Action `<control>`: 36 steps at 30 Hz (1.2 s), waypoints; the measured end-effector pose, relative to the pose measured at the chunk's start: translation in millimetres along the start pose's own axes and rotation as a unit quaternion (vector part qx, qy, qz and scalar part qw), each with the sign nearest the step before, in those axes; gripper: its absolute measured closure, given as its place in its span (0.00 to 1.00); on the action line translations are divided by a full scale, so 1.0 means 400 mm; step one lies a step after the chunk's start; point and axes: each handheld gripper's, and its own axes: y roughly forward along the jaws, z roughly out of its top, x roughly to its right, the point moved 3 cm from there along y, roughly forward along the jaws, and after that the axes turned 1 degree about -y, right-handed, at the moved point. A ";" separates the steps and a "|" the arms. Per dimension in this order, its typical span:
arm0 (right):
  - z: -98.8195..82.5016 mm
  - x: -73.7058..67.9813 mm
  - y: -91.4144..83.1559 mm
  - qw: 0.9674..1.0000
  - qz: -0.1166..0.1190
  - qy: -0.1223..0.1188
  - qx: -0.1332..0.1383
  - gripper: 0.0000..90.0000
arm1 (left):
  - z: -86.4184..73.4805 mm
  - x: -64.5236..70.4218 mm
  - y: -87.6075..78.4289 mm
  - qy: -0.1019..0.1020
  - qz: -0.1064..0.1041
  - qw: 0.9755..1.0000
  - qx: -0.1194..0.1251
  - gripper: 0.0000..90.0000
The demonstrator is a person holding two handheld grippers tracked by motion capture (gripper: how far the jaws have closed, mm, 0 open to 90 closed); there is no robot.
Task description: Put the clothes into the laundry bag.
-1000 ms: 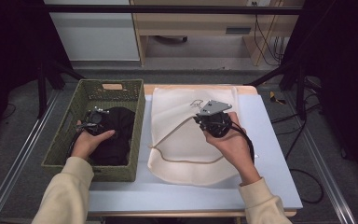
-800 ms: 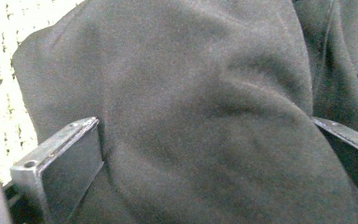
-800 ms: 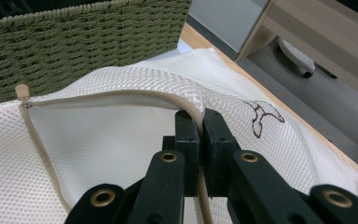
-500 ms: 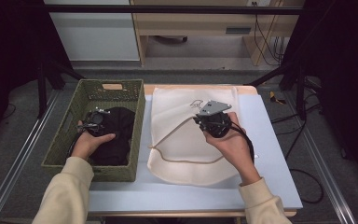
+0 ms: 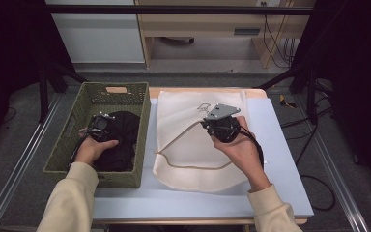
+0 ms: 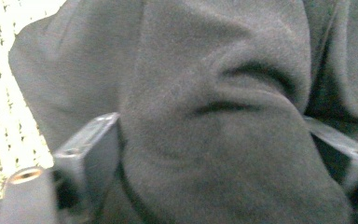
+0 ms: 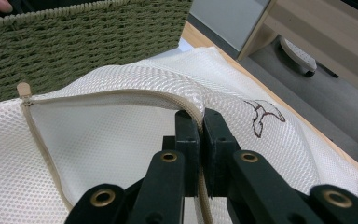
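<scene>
A dark garment [image 5: 121, 140] lies bunched in the green woven basket [image 5: 89, 99] at the left of the table. My left gripper [image 5: 110, 130] reaches into it. In the left gripper view a fold of the garment [image 6: 205, 70] bulges between the jaws of this gripper [image 6: 214, 140]; they have just been closing and press on it from both sides. A white mesh bag [image 5: 183, 150] with a beige zip lies flat at the table's middle. My right gripper [image 5: 205, 124] is shut on the zip edge of the bag [image 7: 112, 140], holding its mouth lifted at the gripper [image 7: 201, 122].
The basket wall [image 7: 84, 42] stands close beside the bag's open mouth. Bare blue table [image 5: 280, 159] lies right of the bag. A wooden bench and cables sit on the floor beyond the far edge. Black frame legs stand at both sides.
</scene>
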 end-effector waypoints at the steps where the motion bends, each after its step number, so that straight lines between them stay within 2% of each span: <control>1: 0.000 0.000 0.000 1.000 0.000 0.000 0.000 0.96 | 0.001 0.001 -0.004 0.002 0.003 1.000 -0.005 0.24; 7: 0.000 0.000 0.000 1.000 0.000 -0.001 0.001 0.96 | 0.013 0.007 -0.015 0.011 0.014 1.000 -0.020 0.48; 10: 0.000 0.001 -0.001 1.000 0.000 -0.001 0.001 0.96 | 0.018 0.009 -0.019 0.015 0.019 1.000 -0.020 0.58; 17: 0.000 0.006 -0.006 1.000 -0.001 0.001 0.004 0.96 | 0.024 0.001 -0.033 0.009 0.020 1.000 -0.011 0.68; 20: 0.000 0.008 -0.008 1.000 -0.001 0.002 0.006 0.96 | 0.029 0.000 -0.046 0.010 0.025 1.000 0.003 0.70; 21: 0.000 0.010 -0.009 1.000 -0.001 0.004 0.008 0.96 | 0.032 0.001 -0.056 0.003 0.027 1.000 0.014 0.70; 24: 0.000 0.011 -0.010 1.000 -0.001 0.004 0.007 0.96 | 0.034 0.000 -0.069 -0.001 0.028 0.999 0.023 0.70; 26: 0.000 0.011 -0.011 1.000 -0.001 0.004 0.008 0.96 | 0.034 -0.001 -0.085 -0.002 0.030 0.999 0.040 0.71; 28: 0.000 0.010 -0.010 1.000 -0.001 0.003 0.009 0.96 | 0.032 -0.005 -0.106 -0.006 0.029 0.998 0.062 0.71; 30: 0.000 0.010 -0.010 1.000 -0.001 0.003 0.009 0.96 | 0.032 -0.009 -0.113 -0.009 0.030 0.997 0.068 0.71; 36: 0.001 0.008 -0.010 1.000 -0.003 0.002 0.009 0.96 | 0.025 -0.034 -0.165 -0.029 0.030 0.993 0.111 0.72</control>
